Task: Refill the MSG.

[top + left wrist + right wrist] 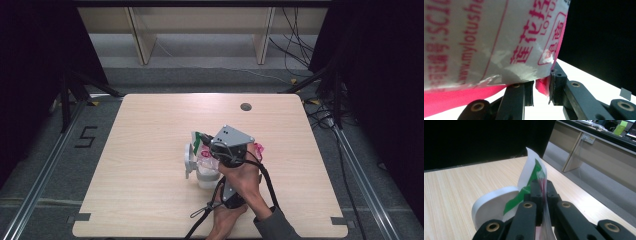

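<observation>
Plastic bag mid table, both hands over it. Right gripper clamped tight on bag's green-striped edge, white lid beside. Left gripper pinches pink corner; its view shows red print, high view doesn't.

Light wooden table at frame centre, with a round grommet hole near its far edge. Pale shelving unit stands at upper frame; loose cables lie upper right.

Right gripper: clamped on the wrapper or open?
Shut on it. In the right gripper view, the right gripper has both jaws pressed flat together on the thin edge of the plastic packet, with no gap between them.
</observation>
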The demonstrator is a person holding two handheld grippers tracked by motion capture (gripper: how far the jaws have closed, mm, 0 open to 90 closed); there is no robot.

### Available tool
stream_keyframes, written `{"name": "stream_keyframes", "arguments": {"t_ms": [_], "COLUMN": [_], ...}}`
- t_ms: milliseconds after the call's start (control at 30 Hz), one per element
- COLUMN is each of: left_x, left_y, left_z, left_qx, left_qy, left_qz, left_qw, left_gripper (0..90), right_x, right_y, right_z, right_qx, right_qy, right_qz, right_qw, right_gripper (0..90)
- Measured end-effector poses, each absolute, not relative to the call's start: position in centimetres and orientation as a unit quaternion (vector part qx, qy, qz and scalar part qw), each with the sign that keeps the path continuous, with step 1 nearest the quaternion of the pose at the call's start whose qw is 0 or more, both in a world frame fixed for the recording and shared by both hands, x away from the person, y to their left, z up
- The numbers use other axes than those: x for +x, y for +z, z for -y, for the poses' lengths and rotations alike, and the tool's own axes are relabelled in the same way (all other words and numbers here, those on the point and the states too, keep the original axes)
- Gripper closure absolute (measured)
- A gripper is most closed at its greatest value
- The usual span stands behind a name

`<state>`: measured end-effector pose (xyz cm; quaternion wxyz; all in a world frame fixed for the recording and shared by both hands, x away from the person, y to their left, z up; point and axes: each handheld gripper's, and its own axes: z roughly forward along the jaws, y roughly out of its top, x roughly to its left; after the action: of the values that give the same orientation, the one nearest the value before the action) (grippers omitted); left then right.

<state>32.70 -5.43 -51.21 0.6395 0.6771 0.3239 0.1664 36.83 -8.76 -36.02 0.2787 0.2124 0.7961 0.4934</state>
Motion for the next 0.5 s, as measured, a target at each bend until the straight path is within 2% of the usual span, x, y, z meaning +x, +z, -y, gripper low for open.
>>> {"name": "stream_keyframes", "arguments": {"t_ms": [100,167,300,400,500], "left_x": [32.57,32.69,32.69,32.5,32.64], "left_y": [-51.2,-51.19,-51.19,-51.16,-51.17], "left_z": [5.54,5.38,5.41,5.56,5.39], "left_qx": [0.664,0.682,0.679,0.665,0.681], "left_qy": [0.172,0.168,0.167,0.172,0.167], "left_qz": [-0.341,-0.321,-0.322,-0.339,-0.319], "left_qw": [0.642,0.636,0.638,0.643,0.638], "left_gripper": [76.2,76.2,76.2,76.2,76.2], "right_x": [36.73,36.77,36.74,36.76,36.74], "right_y": [-36.02,-36.01,-36.02,-35.93,-36.08], "right_z": [8.75,8.8,8.71,8.79,8.55], "right_qx": [0.222,0.221,0.219,0.214,0.213], "right_qy": [0.493,0.496,0.494,0.496,0.49], "right_qz": [-0.794,-0.793,-0.794,-0.794,-0.796], "right_qw": [0.279,0.275,0.278,0.28,0.284], "right_gripper": [89.4,89.4,89.4,89.4,89.4]}}
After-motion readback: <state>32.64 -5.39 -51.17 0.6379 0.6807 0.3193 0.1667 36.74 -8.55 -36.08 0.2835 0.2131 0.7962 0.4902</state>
